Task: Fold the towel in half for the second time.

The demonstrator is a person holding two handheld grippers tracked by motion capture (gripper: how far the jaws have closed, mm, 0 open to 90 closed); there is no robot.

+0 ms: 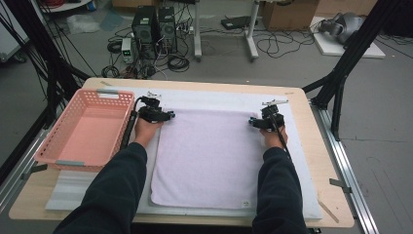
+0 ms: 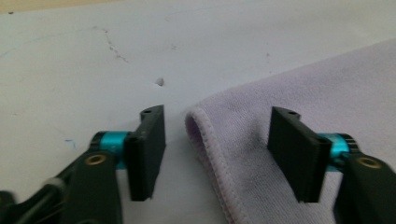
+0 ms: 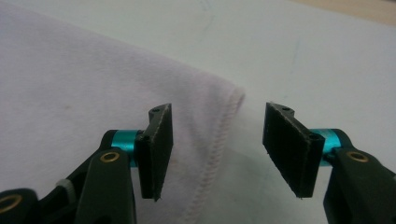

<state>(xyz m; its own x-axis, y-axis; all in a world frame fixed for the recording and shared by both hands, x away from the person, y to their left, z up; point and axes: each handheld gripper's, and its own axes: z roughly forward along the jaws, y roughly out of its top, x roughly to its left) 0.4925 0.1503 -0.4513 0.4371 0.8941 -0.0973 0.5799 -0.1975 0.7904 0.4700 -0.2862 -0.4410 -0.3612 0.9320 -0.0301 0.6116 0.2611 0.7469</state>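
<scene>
A pale lilac towel point(image 1: 209, 156) lies flat on a white mat point(image 1: 219, 97) in the middle of the table. My left gripper point(image 1: 169, 116) sits at the towel's far left corner and my right gripper point(image 1: 252, 120) at its far right corner. In the left gripper view the hemmed corner of the towel point(image 2: 303, 88) lies between the jaws of my left gripper point(image 2: 219, 113), with the pads standing clear of it. In the right gripper view the other corner of the towel point(image 3: 93, 70) lies between the jaws of my right gripper point(image 3: 219, 109), again with a gap on both sides.
A pink plastic basket point(image 1: 53, 141) stands at the left side of the wooden table point(image 1: 321, 195), close to my left forearm. Beyond the table's far edge the floor holds computer towers point(image 1: 155, 27), cables and black frame legs point(image 1: 341, 78).
</scene>
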